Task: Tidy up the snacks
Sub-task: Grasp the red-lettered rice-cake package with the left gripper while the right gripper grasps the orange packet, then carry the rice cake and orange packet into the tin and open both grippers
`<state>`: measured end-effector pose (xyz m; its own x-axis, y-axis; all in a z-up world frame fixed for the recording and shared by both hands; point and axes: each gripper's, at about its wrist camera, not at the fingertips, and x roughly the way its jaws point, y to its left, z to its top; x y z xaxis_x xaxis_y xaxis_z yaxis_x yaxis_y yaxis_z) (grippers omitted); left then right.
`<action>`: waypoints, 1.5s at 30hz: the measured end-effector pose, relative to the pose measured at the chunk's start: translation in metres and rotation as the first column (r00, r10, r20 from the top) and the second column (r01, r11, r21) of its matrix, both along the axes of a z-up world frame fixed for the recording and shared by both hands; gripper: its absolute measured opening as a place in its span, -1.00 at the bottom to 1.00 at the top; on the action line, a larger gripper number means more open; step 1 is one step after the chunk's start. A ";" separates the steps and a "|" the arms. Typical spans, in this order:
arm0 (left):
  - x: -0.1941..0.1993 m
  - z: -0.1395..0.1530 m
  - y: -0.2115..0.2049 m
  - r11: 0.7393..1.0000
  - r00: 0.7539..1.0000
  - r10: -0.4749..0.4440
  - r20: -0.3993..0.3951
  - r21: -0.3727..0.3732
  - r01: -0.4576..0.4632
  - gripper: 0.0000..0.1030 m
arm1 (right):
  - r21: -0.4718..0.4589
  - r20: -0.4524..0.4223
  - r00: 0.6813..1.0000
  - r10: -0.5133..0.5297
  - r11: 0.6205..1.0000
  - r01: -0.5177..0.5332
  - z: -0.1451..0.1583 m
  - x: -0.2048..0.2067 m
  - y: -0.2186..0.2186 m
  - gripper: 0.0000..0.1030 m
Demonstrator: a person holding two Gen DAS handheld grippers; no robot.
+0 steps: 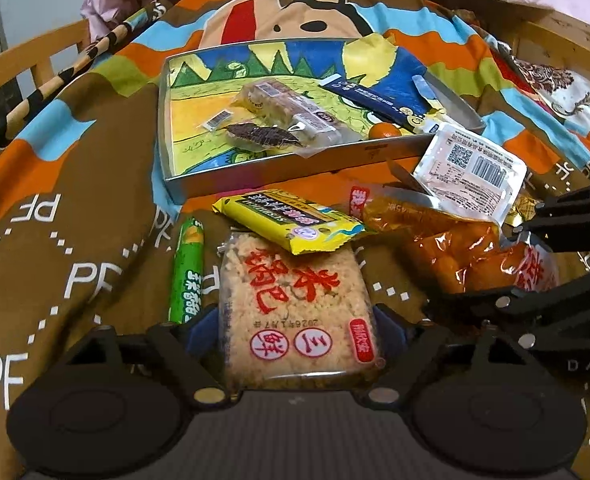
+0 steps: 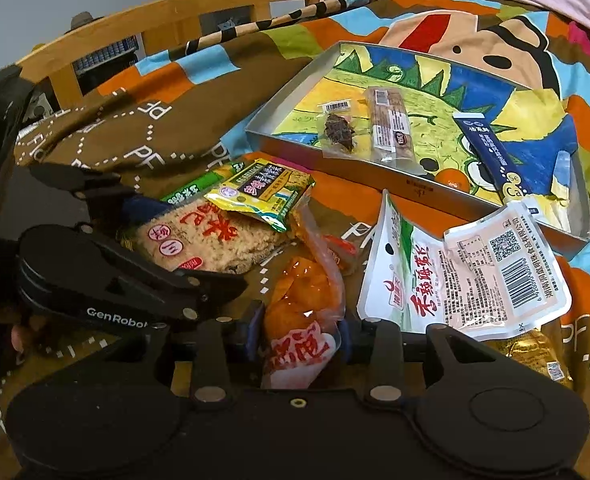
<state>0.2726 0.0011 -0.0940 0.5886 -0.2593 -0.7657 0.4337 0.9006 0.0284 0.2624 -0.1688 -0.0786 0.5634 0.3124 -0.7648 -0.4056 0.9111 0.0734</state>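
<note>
Left gripper [image 1: 295, 320]: jaws pinching the rice cracker pack [image 1: 295, 308], a clear wrapper with red print.
Right gripper [image 2: 301, 336]: jaws pinching the orange snack bag [image 2: 303, 312], glossy and crinkled.
Tray [image 1: 295, 166]: beyond both jaws, holding 5 snacks.

one tray [image 1: 279, 174] holds five snacks. seven snack packets lie outside it, lower in frame.
</note>
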 end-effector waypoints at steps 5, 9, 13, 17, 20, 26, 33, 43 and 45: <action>-0.009 0.006 0.003 1.000 1.000 0.017 -0.008 0.001 -0.017 0.47 | -0.046 0.051 0.999 0.019 0.999 -0.017 0.007 -0.010 0.006 -0.29; -0.021 0.014 0.003 1.000 1.000 0.022 -0.008 0.011 -0.022 0.47 | -0.153 0.131 0.988 0.088 0.986 -0.068 0.012 -0.027 0.017 -0.33; -0.033 0.024 0.008 0.998 0.999 0.051 -0.014 -0.027 -0.051 0.47 | -0.252 0.211 0.963 0.169 0.961 -0.113 0.015 -0.046 0.026 -0.35; -0.047 0.038 0.016 0.992 0.996 0.089 0.006 -0.087 -0.089 0.47 | -0.311 0.277 0.933 0.228 0.940 -0.137 0.019 -0.060 0.031 -0.35; -0.059 0.050 0.021 0.986 0.992 0.118 0.053 -0.124 -0.111 0.47 | -0.330 0.327 0.913 0.245 0.935 -0.133 0.024 -0.067 0.033 -0.35; -0.066 0.072 0.029 0.966 0.965 0.182 0.189 -0.215 -0.141 0.47 | -0.322 0.454 0.861 0.227 0.943 -0.079 0.039 -0.075 0.030 -0.35; -0.040 0.076 0.039 0.907 0.922 0.296 0.250 -0.377 -0.189 0.47 | -0.303 0.543 0.818 0.191 0.953 -0.022 0.047 -0.058 0.028 -0.35; 0.026 0.079 0.033 0.889 0.872 0.332 0.359 -0.428 -0.162 0.47 | -0.274 0.626 0.773 0.105 0.957 0.092 0.045 0.003 0.026 -0.35; 0.039 0.075 0.031 0.886 0.869 0.333 0.365 -0.436 -0.157 0.47 | -0.243 0.621 0.781 0.063 0.963 0.115 0.043 0.018 0.025 -0.35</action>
